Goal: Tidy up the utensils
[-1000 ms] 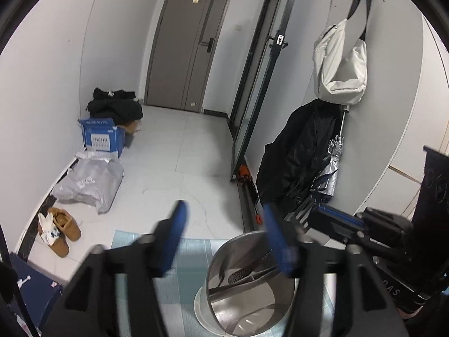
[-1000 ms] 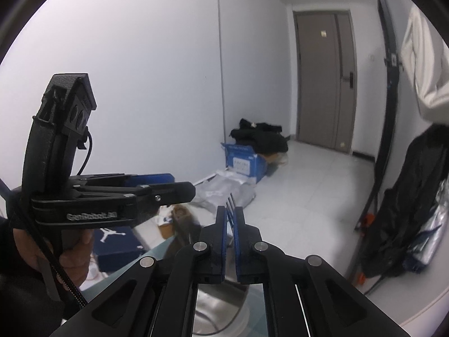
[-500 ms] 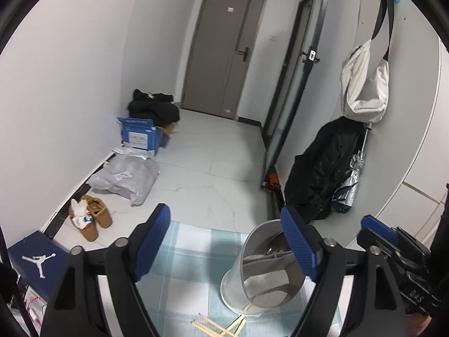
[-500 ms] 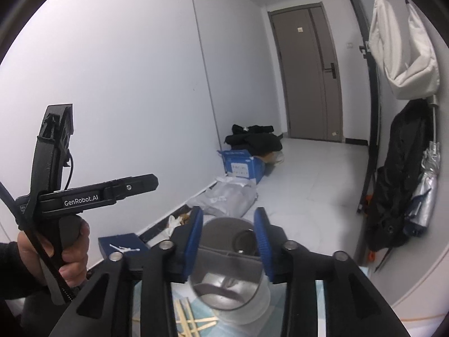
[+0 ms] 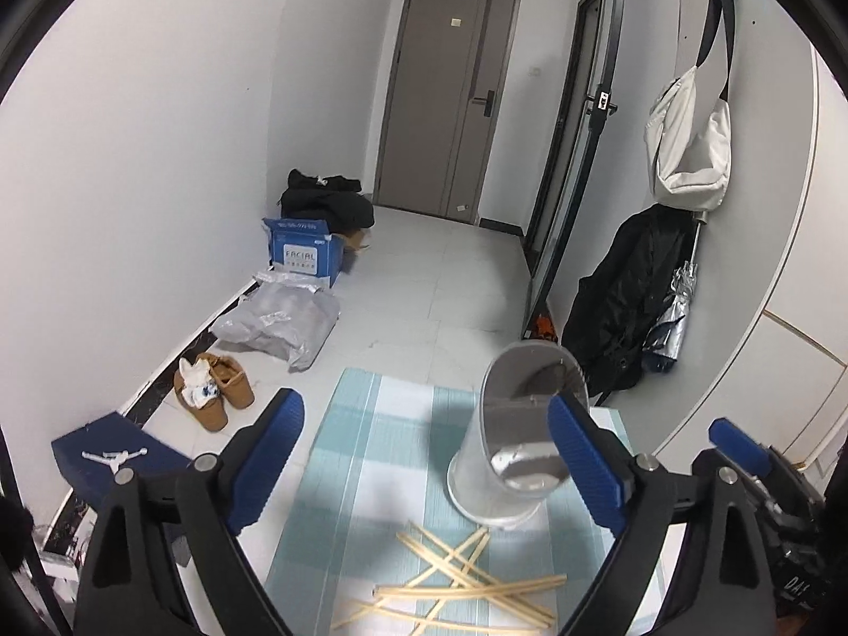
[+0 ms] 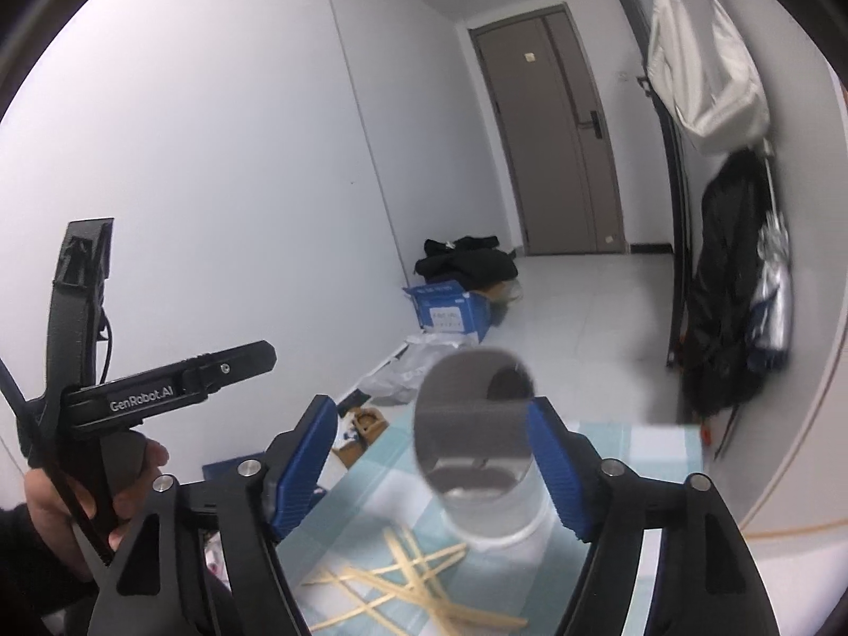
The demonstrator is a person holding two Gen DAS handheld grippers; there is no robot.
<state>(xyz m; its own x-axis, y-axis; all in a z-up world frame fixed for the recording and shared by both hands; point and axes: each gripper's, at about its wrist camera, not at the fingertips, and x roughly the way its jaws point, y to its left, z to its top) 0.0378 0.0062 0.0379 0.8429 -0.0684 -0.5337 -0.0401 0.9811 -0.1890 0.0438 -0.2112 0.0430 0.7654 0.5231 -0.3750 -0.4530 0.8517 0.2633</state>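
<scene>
A metal utensil holder [image 5: 517, 440] is seen upright on a table covered with a blue-and-white checked tablecloth [image 5: 371, 440]; dark shapes are glimpsed inside it, but which utensils they are cannot be told; a loose heap of crossed wooden chopsticks [image 5: 466, 583] lies on the cloth just in front of its base. The left gripper [image 5: 429, 461] is held above the near edge of the table; its jaws have just been opening and are spread wide, with nothing gripped, and the holder is seen through the gap beside the right finger. The right gripper [image 6: 429, 469] is blurred; its jaws have just been opening too, and now stand apart on either side of the holder's outline without pressing it; nothing is held. In the right wrist view the left gripper's handle is seen clasped by a hand [image 6: 69, 519]. On the floor beyond the table a pair of brown shoes [image 5: 212, 389], a grey plastic bag [image 5: 278, 323] and a blue carton [image 5: 305, 252] are lined along the wall.
</scene>
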